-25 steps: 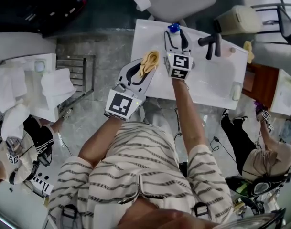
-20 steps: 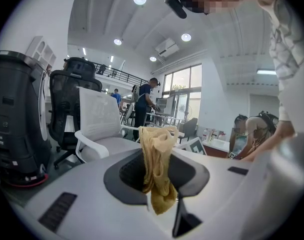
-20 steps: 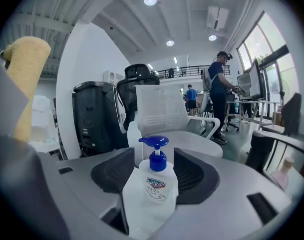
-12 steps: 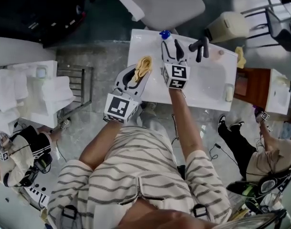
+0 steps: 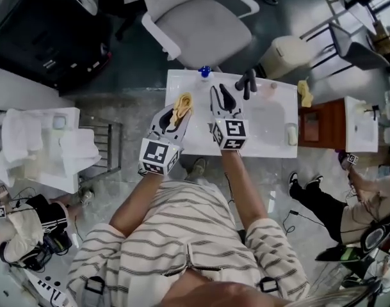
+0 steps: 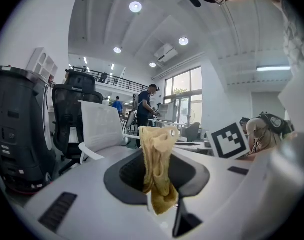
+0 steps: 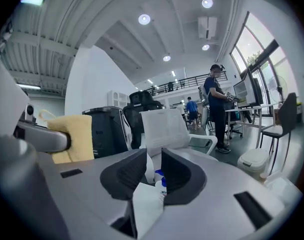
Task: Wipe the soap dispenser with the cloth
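Soap dispenser (image 5: 204, 73), blue-topped, stands at the far edge of the white counter (image 5: 265, 130), left of the black faucet (image 5: 247, 82) and in front of a grey office chair (image 5: 204, 34) — neither tool is touching it. A person in a striped shirt (image 5: 182, 235) holds both grippers side by side over the counter's left part.

The left gripper (image 5: 177, 112) is clamped on a yellow cloth (image 6: 156, 154), which is bunched upright between the pads and droops below them. The right gripper (image 5: 221, 96) sits just beside it. Its jaws have just been closing and stand a narrow gap apart with nothing pinched — the dispenser shows through that gap, farther off and lower.

Wiping appears not yet begun. The dispenser looks like a light, rigid plastic bottle. It is smooth, probably slick where soap has run, and likely to tip at the counter's edge if pushed. The safest hold seems to be on the body below the pump, since a squeeze on the blue head would likely press soap out.
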The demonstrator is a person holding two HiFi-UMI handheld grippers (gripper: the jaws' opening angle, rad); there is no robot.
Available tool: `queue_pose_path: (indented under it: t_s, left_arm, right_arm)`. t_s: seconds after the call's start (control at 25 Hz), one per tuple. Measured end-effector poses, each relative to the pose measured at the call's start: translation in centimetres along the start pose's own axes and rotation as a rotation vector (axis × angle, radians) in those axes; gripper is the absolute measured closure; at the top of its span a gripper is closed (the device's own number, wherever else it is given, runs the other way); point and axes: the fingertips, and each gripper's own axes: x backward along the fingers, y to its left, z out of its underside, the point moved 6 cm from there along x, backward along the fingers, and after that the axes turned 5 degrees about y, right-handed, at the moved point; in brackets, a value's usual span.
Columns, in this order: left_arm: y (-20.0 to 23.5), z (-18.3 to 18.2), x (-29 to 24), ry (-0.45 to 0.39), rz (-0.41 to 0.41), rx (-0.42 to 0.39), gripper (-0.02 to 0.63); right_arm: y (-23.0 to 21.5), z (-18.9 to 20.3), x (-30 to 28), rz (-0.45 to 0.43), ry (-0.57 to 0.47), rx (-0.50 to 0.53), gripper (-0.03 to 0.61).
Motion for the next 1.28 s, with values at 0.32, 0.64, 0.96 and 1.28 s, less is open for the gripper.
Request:
queue_pose_path:
  t_s: [0.32, 0.64, 0.96, 1.28]
  left_arm:
    - [-0.9, -1.6, 0.4, -0.035, -0.006, -0.029, 0.517]
    - [-1.5, -2.5, 0.7, -0.069, 0.008, -0.059, 0.517]
    - [-1.7, -3.4, 0.6, -0.096, 0.009, -0.076, 0.517]
    - [-1.4, -3.7, 0.8, -0.104, 0.006, -0.080, 0.516]
  right_arm:
    - [1.0, -3.0, 4.7, 0.019, -0.086, -0.021, 0.592]
    - [2.1, -4.6, 7.4, 0.023, -0.123, -0.013, 0.591]
    - [2.4, -5.6, 8.7, 0.050, -0.121, 0.010, 0.591]
    - [1.7, -5.8, 9.4, 0.068, -0.136, -0.025, 0.591]
